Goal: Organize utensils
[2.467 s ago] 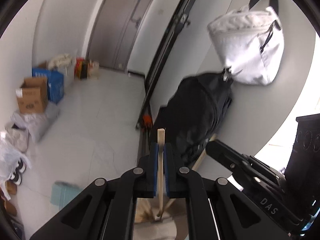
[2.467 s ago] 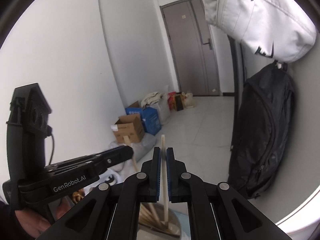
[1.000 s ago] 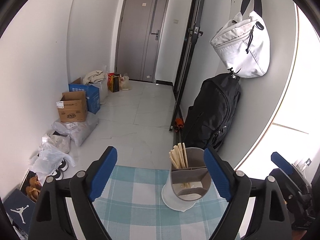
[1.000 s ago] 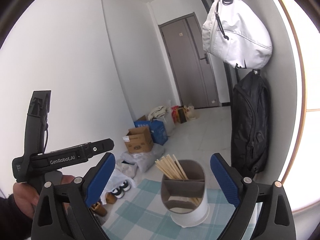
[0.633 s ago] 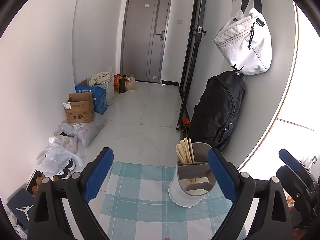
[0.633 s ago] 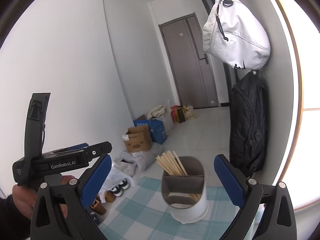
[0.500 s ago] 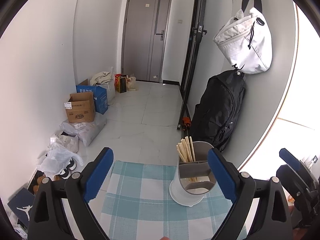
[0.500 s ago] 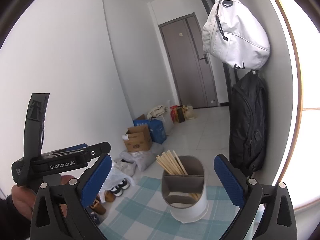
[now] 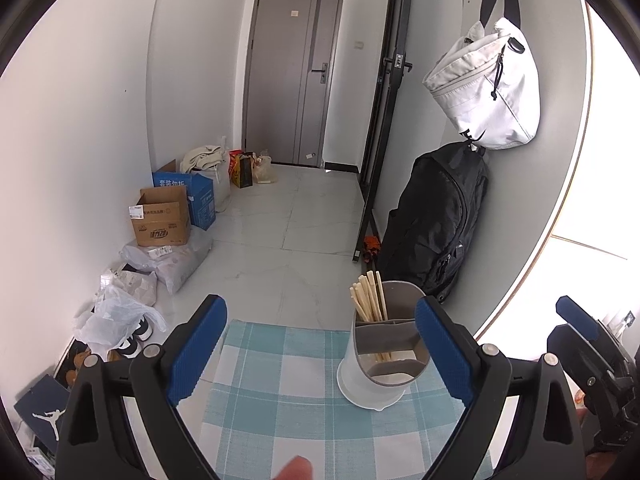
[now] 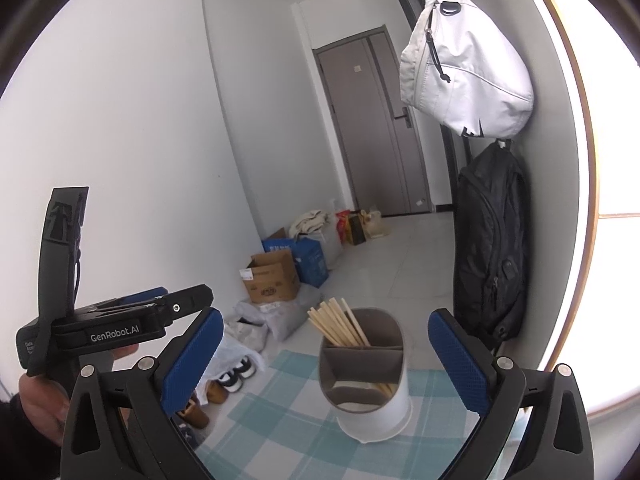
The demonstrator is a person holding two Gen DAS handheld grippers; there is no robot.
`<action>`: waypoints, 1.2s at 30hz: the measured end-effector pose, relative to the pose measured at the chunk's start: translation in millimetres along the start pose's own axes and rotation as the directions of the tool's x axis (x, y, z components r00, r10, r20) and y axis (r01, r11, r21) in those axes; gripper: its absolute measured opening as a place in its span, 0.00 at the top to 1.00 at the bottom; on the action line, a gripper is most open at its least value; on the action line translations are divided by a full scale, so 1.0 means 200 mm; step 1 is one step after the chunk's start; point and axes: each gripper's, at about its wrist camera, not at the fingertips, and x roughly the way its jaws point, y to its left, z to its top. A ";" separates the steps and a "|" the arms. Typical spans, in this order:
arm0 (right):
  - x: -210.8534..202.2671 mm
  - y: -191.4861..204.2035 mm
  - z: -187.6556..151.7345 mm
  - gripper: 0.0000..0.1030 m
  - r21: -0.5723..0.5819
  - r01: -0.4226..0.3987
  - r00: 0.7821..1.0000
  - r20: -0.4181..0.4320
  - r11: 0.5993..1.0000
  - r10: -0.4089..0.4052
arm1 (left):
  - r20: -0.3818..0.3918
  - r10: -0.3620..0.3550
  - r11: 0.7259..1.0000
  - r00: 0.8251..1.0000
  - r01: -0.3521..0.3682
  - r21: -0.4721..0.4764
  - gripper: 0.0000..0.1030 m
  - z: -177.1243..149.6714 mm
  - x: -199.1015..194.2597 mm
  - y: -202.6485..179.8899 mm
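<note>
Both wrist views toward utensil holder

Left tongs: jaws wide apart, blue ribbed pads facing each other, nothing between them, nothing gripped. Pointing forward, tilted somewhat down. A fingertip pokes in at the bottom edge of the left wrist view, under the tongs.

Right tongs: jaws also spread wide, pads clear, nothing clamped. Aimed forward, only slightly down.

From the right wrist view, the left tongs show side-on at far left, with the left hand wrapped around the handle under the body. From the left wrist view, the right tongs sit at the far right edge, one blue pad tip visible.
</note>
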 end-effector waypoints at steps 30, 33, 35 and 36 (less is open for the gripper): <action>-0.02 0.00 -0.01 0.00 0.008 0.009 1.000 -0.003 1.000 -0.009 | 0.006 -0.002 1.000 1.000 0.002 0.004 0.10 -0.03 -0.02 -0.01; -0.02 0.00 -0.01 0.00 0.010 0.012 1.000 -0.005 1.000 -0.012 | 0.005 0.006 1.000 1.000 -0.006 0.006 0.10 -0.03 -0.02 -0.01; -0.02 -0.01 -0.02 0.00 0.013 0.012 1.000 -0.006 1.000 -0.012 | 0.001 0.001 1.000 1.000 -0.001 0.006 0.10 -0.03 -0.02 -0.01; -0.02 -0.01 -0.02 0.00 0.014 0.012 1.000 -0.007 1.000 -0.012 | 0.002 0.001 1.000 1.000 -0.001 0.005 0.10 -0.03 -0.02 -0.01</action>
